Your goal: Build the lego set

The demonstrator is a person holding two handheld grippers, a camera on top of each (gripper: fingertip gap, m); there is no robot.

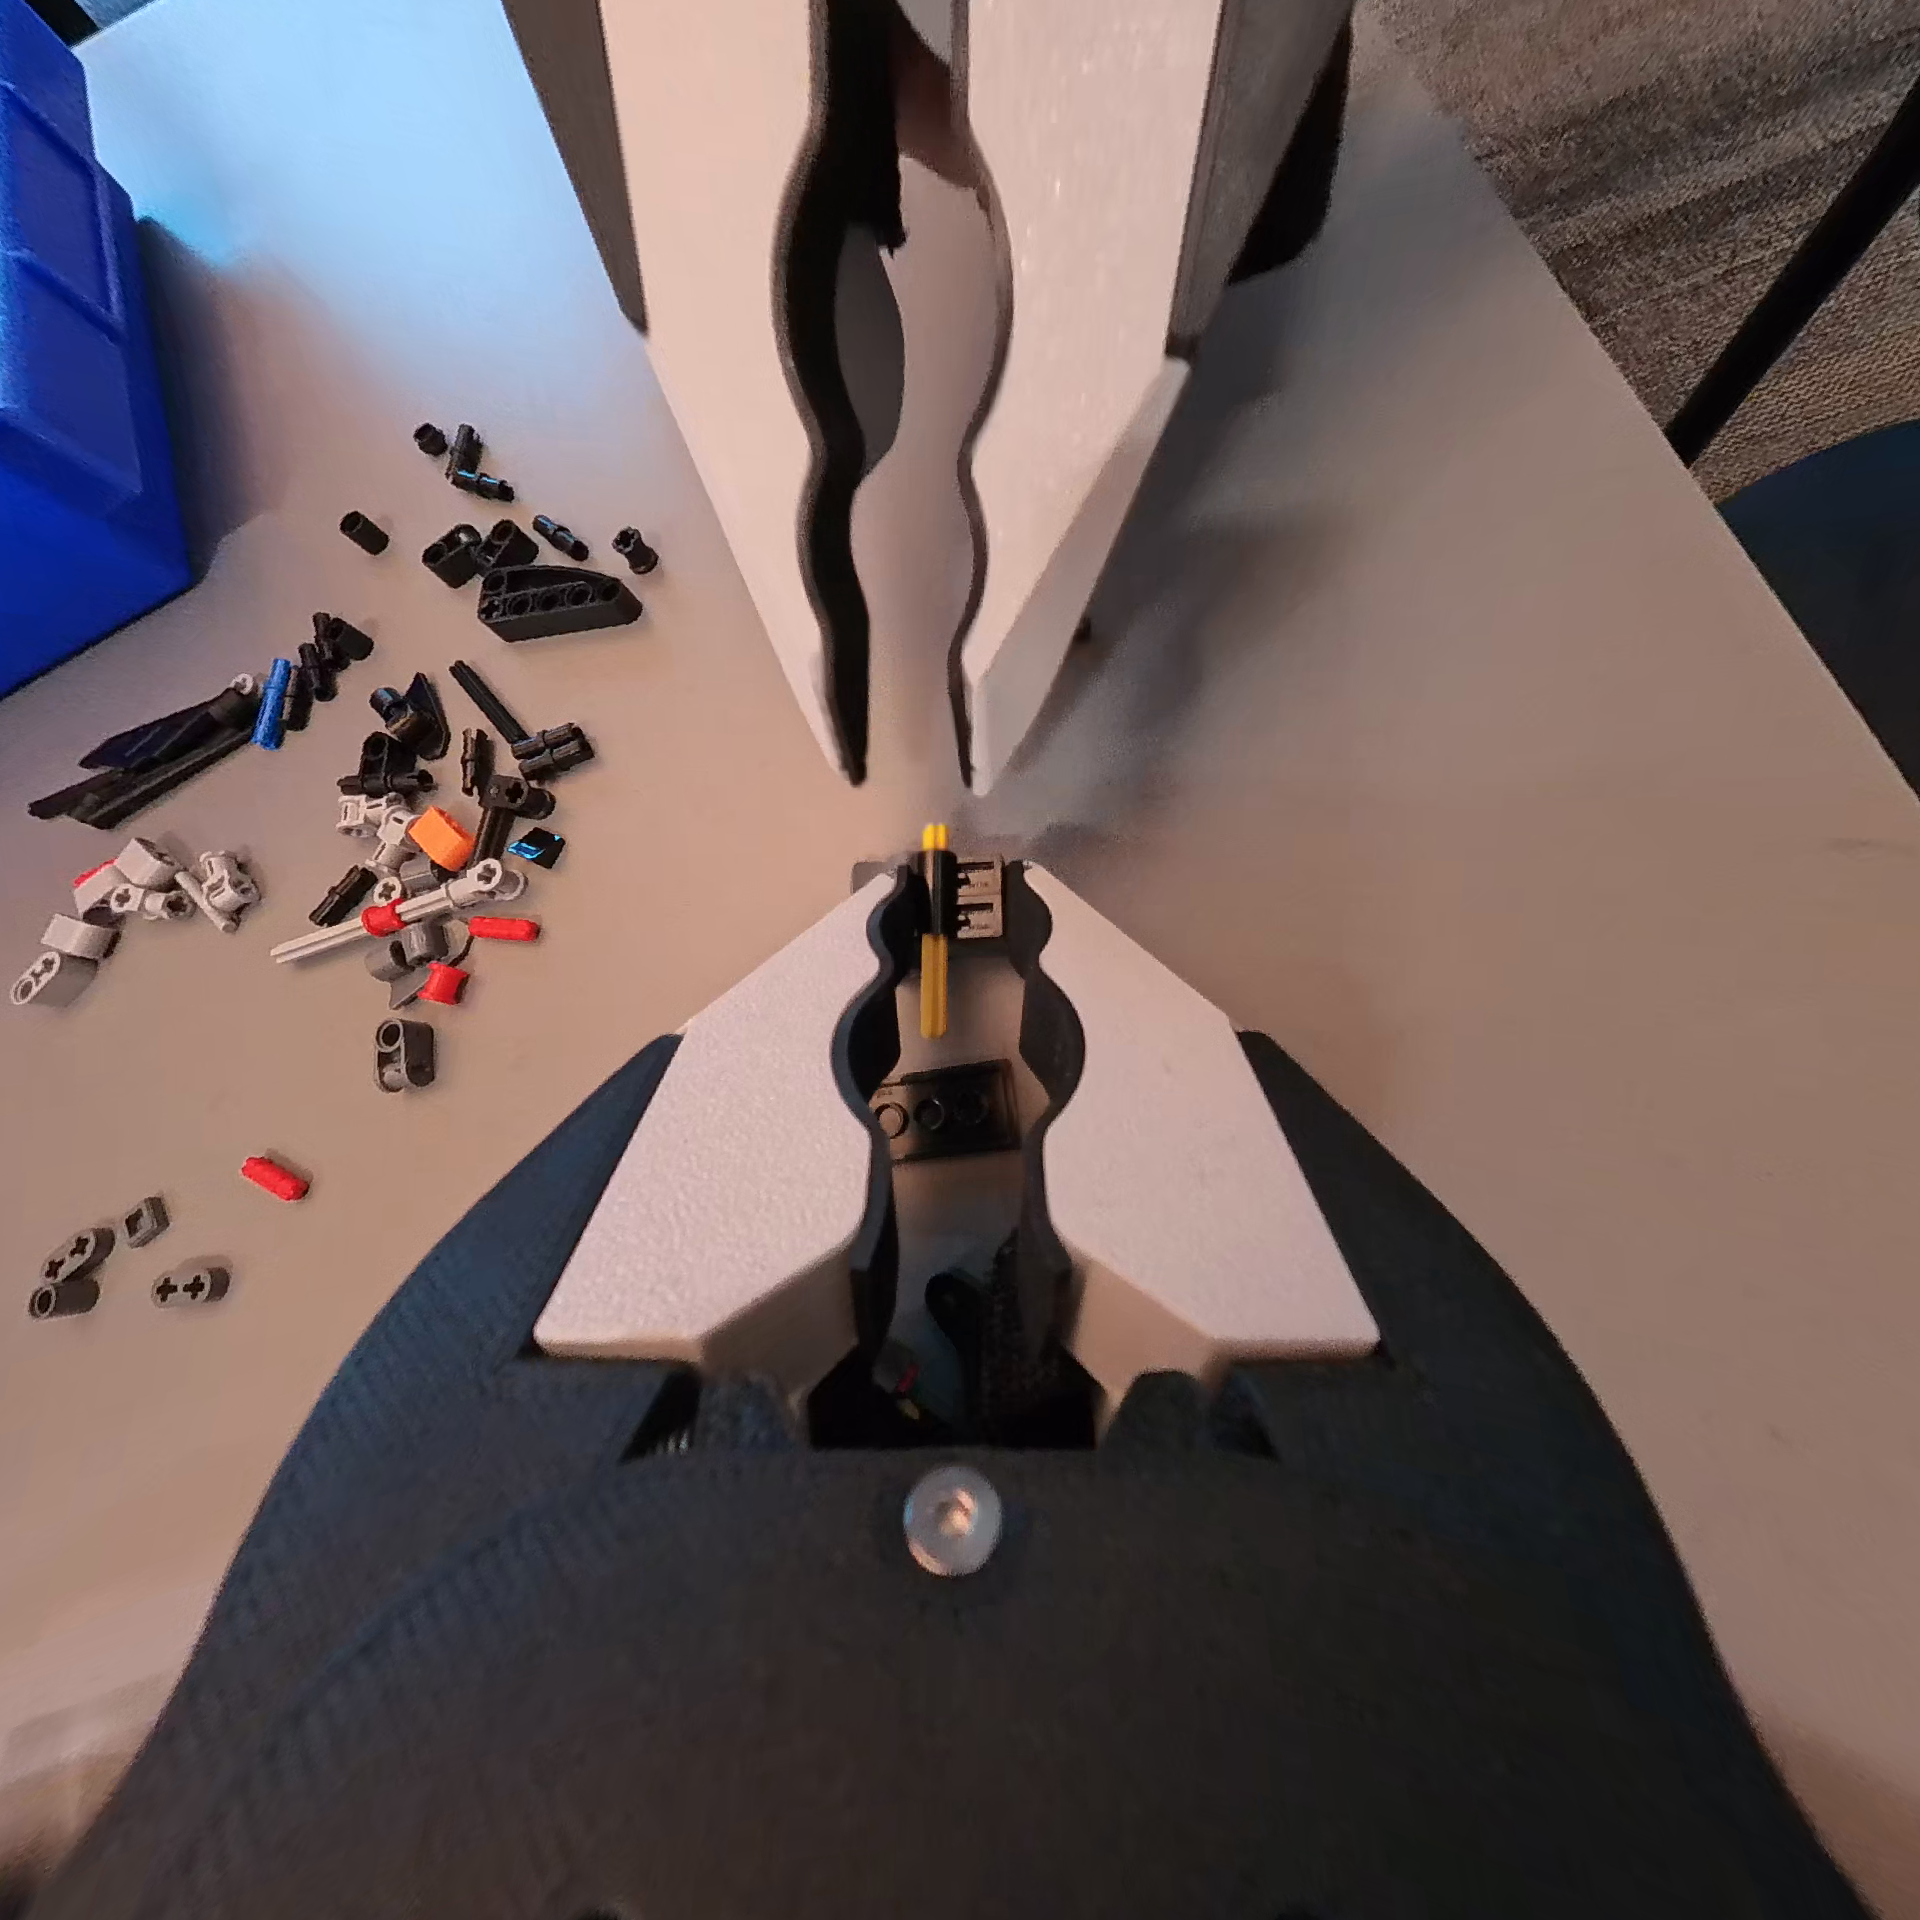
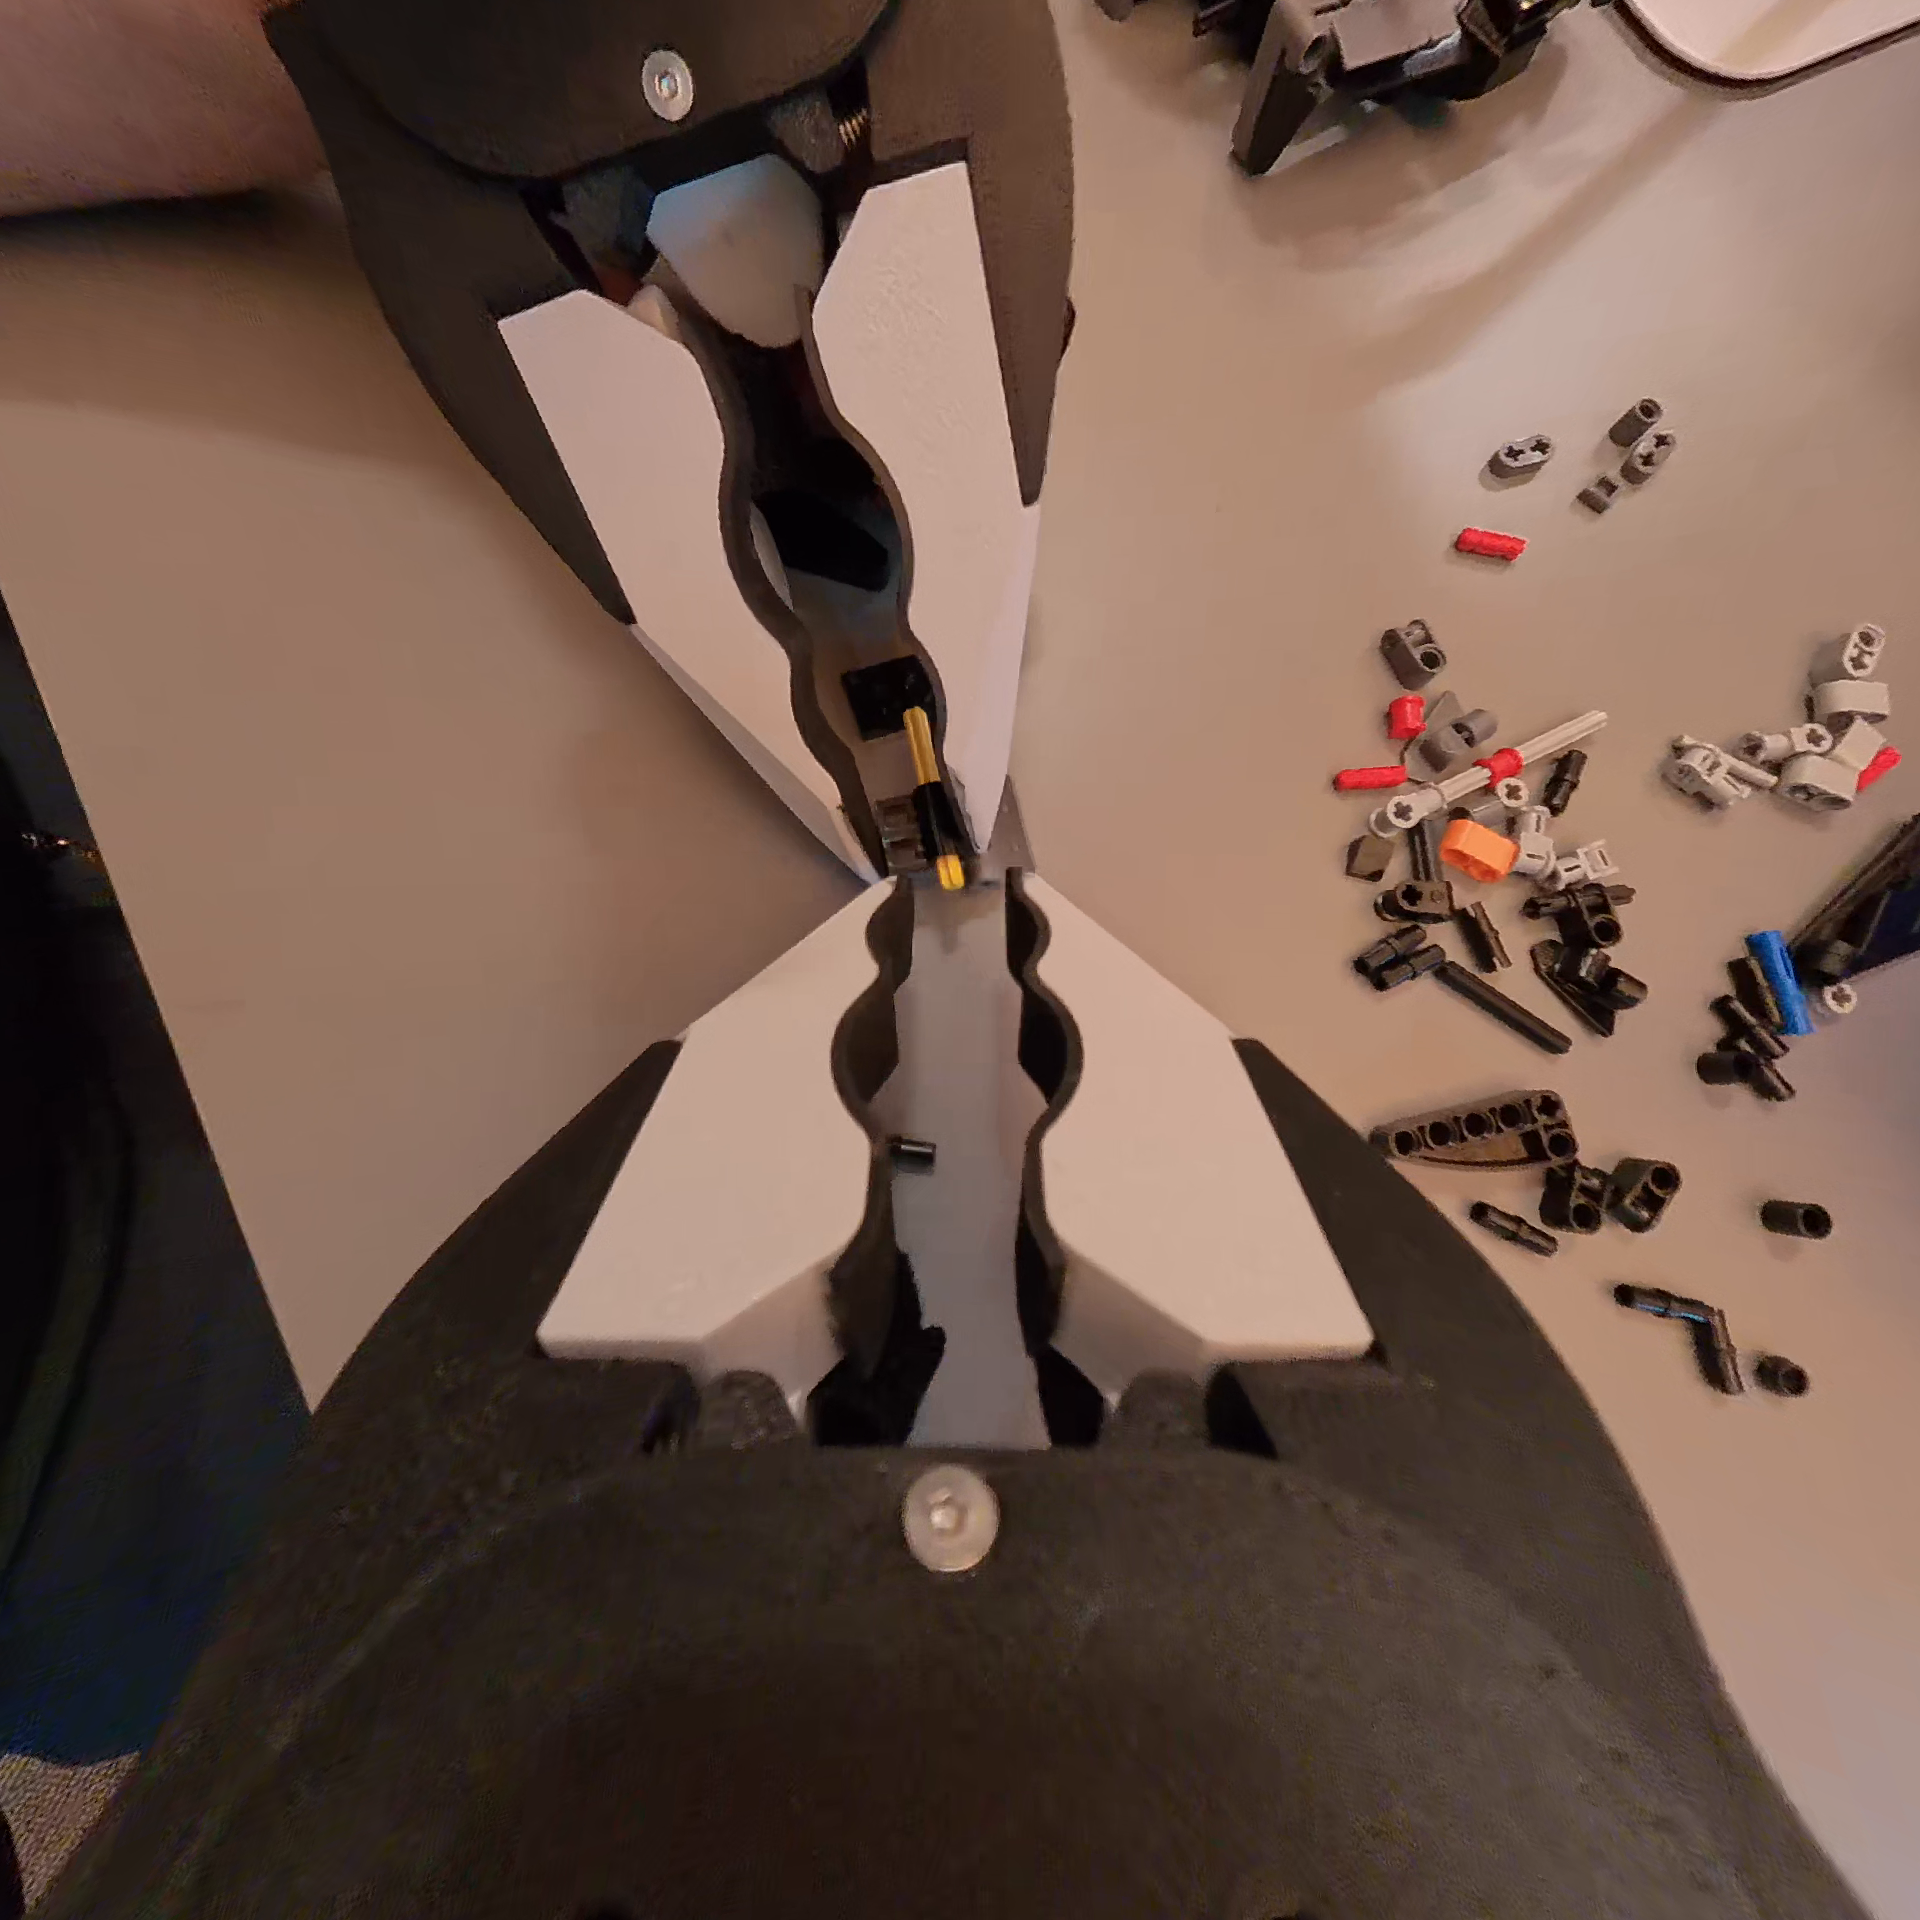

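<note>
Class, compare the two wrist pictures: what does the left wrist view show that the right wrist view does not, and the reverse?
Only the left wrist view shows the blue bin at the table's far left. Only the right wrist view shows a part-built dark model at the top and a person's forearm. Both share the left gripper shut on the yellow axle, the open right gripper facing it, and the loose pieces.

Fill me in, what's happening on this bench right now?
A person is building a lego set with two handheld grippers, tip to tip over the table. The left gripper is shut on a small assembly, a yellow axle running through a black connector. The right gripper is open and empty, its tips just short of the axle's end. Loose lego pieces lie scattered to one side, untouched.
</note>
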